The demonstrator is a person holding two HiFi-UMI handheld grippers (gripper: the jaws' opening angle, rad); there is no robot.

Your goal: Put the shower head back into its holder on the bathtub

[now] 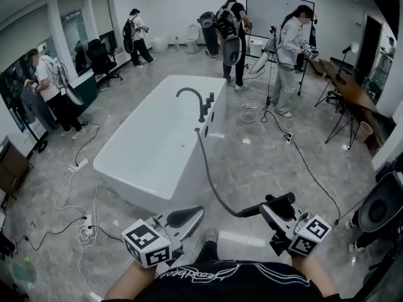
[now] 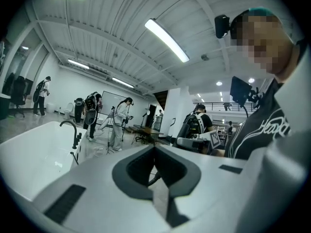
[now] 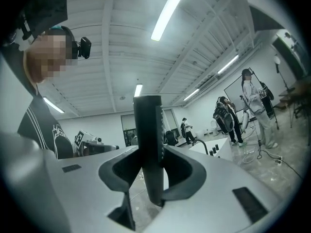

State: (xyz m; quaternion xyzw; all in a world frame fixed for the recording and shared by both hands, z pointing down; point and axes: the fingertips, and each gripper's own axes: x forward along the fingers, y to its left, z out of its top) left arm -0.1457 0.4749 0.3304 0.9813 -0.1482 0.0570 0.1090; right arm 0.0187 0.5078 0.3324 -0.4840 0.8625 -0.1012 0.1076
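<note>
Black shower head: the matte black, cylinder-shaped shower head (image 1: pixel 278 202) is held in the air above the grey floor, well apart from the tub's near right corner, and is not yet in its holder.
Right tongs: the right tongs (image 3: pixel 148 152) stand wide with both pads pressed on the handle. The grip sits partway along it, probably to leave one end free to slot in.
Left tongs: the left tongs (image 2: pixel 155 154) are fully closed with nothing between them. They are kept low beside the body, apparently as a spare hand.
Hose: the dark flexible hose (image 1: pixel 214 181) curves from the head to the tub's right long edge. It hangs slack, so it should allow the reach.
Bathtub: the white rectangular freestanding bathtub (image 1: pixel 157 124) carries a black curved faucet (image 1: pixel 192 96) and small black fittings on its right long edge.
Holder: it is presumably among those fittings, but which one cannot be told.
</note>
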